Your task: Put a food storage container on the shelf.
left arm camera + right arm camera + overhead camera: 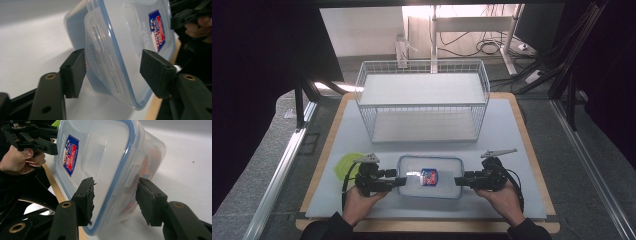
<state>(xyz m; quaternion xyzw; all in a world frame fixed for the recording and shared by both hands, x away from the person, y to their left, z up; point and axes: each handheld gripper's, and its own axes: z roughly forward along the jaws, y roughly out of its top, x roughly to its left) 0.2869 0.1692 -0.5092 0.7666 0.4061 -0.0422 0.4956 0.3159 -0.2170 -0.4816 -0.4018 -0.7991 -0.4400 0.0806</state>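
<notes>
The plastic box [430, 176] sits on the white surface [512, 130], in front of the wire rack [423, 100]. The left tongs [402, 181] and right tongs [458, 181] are spread around its two ends, not squeezing yet. Grabbing and lifting still look left to do.

- A white wire basket [422, 100] is set at the far middle of the table [512, 130].
- A green lid [344, 165] is laid near the left edge.
</notes>
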